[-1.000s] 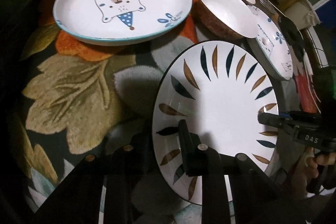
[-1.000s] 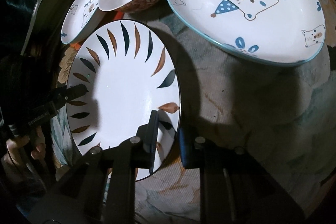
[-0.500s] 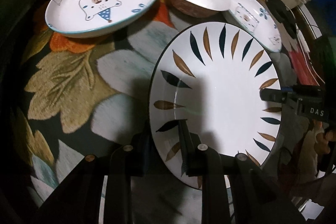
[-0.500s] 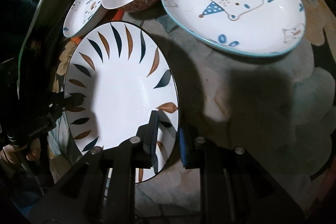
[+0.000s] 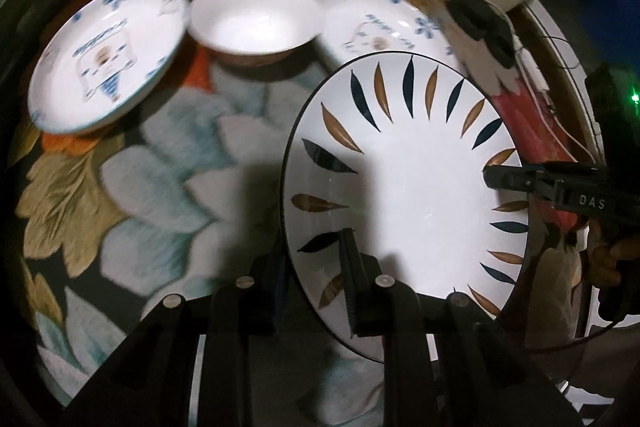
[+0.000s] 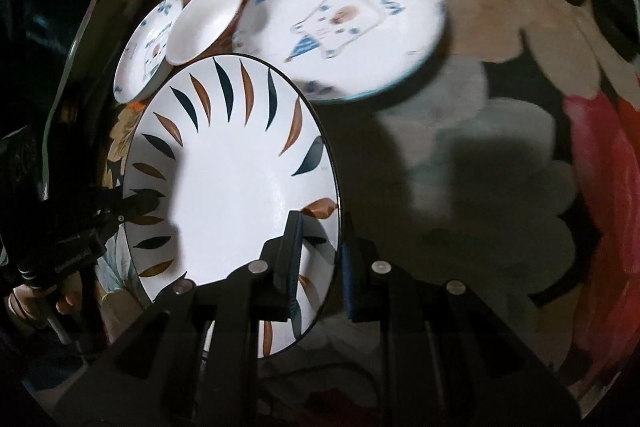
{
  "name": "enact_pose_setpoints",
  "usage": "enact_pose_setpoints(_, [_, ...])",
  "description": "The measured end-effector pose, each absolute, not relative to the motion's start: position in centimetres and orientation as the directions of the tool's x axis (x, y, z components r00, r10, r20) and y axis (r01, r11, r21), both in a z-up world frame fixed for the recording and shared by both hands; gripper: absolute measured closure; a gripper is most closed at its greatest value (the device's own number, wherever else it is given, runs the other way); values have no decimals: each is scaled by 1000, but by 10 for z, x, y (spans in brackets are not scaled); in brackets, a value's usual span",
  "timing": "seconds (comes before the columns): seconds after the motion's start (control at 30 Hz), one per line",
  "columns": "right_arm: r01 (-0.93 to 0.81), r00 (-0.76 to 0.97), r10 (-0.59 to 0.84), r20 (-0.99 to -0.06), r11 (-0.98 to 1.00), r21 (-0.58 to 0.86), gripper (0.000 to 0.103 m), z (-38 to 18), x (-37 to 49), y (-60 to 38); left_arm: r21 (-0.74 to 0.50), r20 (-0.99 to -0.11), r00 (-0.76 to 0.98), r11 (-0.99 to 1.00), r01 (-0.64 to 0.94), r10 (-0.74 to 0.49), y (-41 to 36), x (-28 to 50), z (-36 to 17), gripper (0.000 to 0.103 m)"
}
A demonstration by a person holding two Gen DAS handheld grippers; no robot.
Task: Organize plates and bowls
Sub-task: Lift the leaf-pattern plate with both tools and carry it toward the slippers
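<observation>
Since the earlier frame the leaf-patterned plate (image 5: 412, 187) has been lifted off the floral tablecloth (image 5: 152, 187), its opposite rims clenched by the left gripper (image 5: 316, 275) and right gripper (image 6: 318, 251), so it should be kept level and lowered slowly at lower centre.

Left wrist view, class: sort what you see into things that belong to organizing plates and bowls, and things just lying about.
Job:
leaf plate
two bear plates
three bowls

Lying about:
black object
white cable
</observation>
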State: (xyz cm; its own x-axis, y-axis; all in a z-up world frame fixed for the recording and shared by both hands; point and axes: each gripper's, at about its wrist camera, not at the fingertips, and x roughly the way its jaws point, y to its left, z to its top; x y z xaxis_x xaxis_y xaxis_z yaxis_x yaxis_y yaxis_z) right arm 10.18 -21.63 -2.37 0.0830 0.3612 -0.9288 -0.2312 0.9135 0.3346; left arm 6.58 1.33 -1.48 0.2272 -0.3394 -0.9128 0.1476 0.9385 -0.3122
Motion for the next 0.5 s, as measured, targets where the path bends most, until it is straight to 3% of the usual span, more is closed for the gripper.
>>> enact_pose_setpoints(0.5, [-24, 181, 282, -942, 959, 283, 86, -3, 112, -342, -342, -890, 180, 874, 344, -419, -120, 100, -5, 80])
